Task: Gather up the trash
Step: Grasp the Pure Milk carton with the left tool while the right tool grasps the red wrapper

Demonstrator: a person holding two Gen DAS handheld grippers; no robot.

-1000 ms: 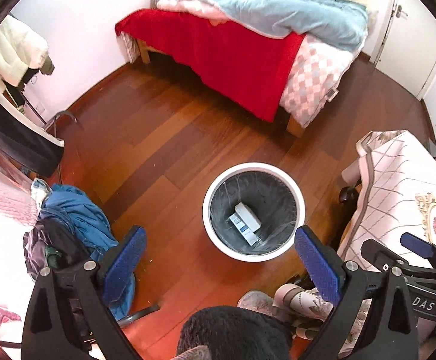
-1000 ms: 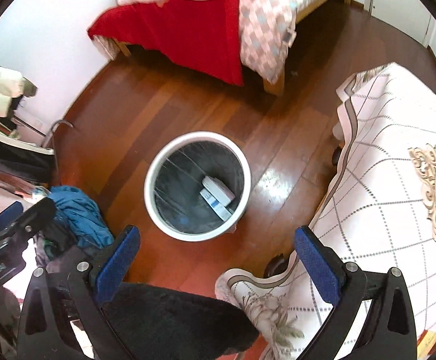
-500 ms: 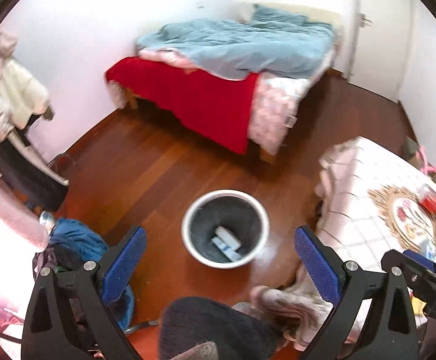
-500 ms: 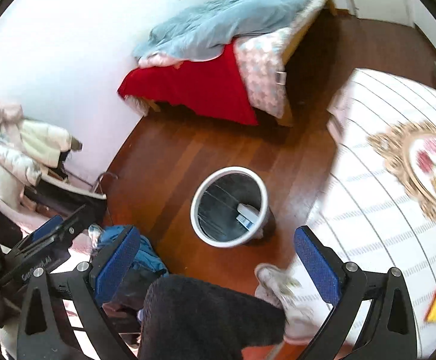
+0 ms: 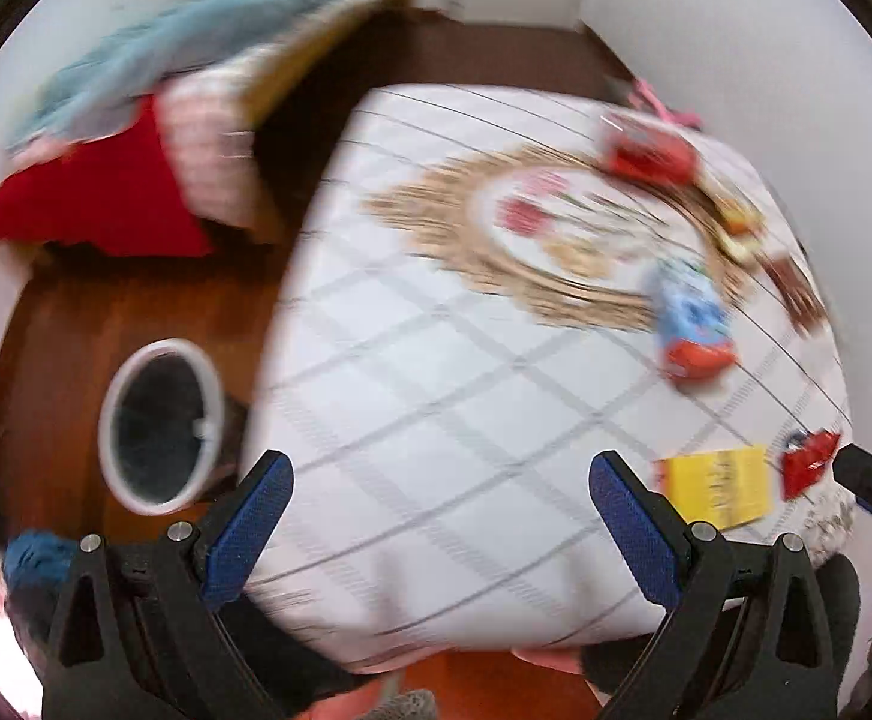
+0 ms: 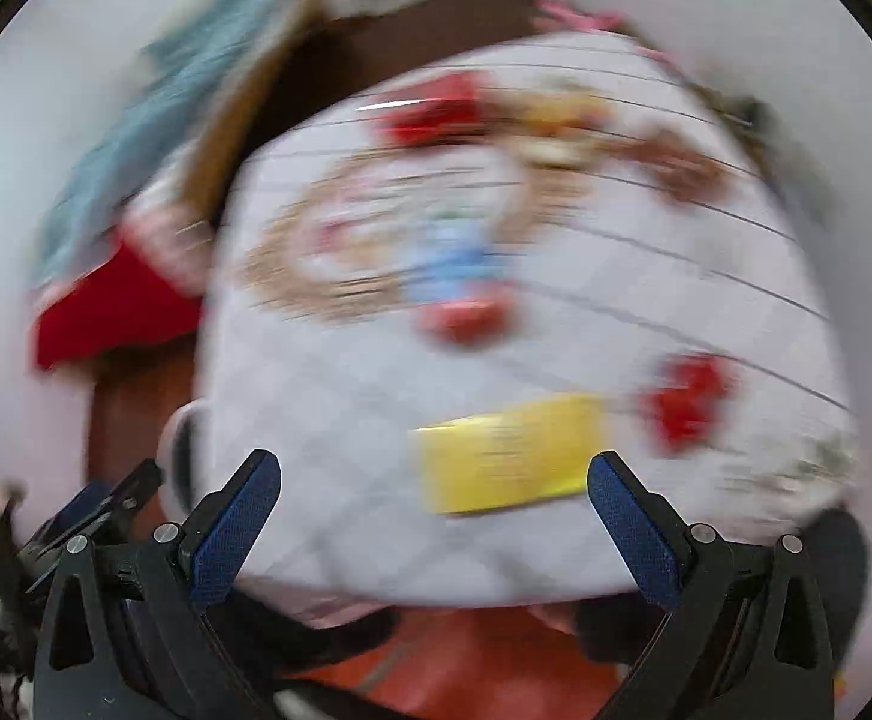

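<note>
Both views are blurred by motion. A round table [image 5: 436, 432] [image 6: 328, 420] under a white checked cloth carries litter: a yellow box [image 5: 715, 492] [image 6: 508, 453], a small red wrapper [image 5: 808, 462] [image 6: 685, 405], a blue and red packet [image 5: 691, 324] [image 6: 454, 282] and a red item [image 5: 646, 153] [image 6: 430, 108] at the far side. The white-rimmed bin [image 5: 160, 423] [image 6: 181, 462] stands on the floor left of the table. My left gripper [image 5: 439, 525] is open and empty over the table's near edge. My right gripper [image 6: 433, 522] is open and empty, just short of the yellow box.
A bed [image 5: 154, 132] with red and blue covers stands at the far left across the wooden floor [image 5: 58, 348]. Blue clothing [image 5: 34, 552] lies at the lower left. White walls close the room behind the table. Smaller brown bits [image 5: 793, 288] lie near the table's right rim.
Both grippers swung quickly right and up, from the bin on the floor to the table top. The bin moved to the left edge of both views. Both stayed open.
</note>
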